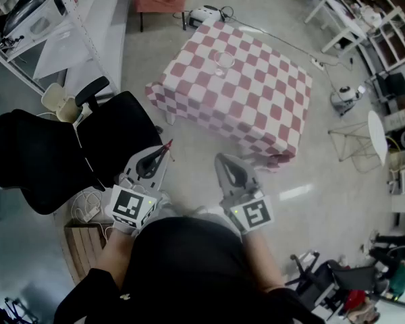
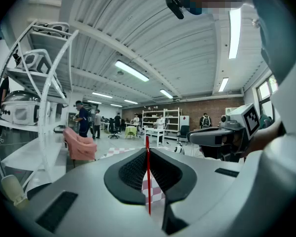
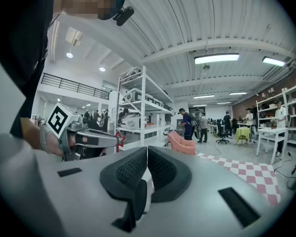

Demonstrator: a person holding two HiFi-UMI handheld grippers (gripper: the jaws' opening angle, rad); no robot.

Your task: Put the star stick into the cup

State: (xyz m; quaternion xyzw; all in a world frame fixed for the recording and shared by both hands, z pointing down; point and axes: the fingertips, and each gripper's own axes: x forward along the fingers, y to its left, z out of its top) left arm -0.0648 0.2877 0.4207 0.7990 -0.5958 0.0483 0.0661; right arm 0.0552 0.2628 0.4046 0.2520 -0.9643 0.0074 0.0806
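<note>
Head view: a glass cup [image 1: 224, 62] stands on the checked counter [image 1: 256, 113], well apart from both tools, which are held low near the person's body (over the floor, beside a black chair [image 1: 47, 150]). The left hand-held gripper [image 1: 162, 152] carries the star stick [image 1: 168, 144], red star at its tips. Left gripper view: the jaws are clamped on the thin red stick. Right gripper view: the right hand-held gripper [image 3: 147, 154] has its jaws pressed together, nothing between them
</note>
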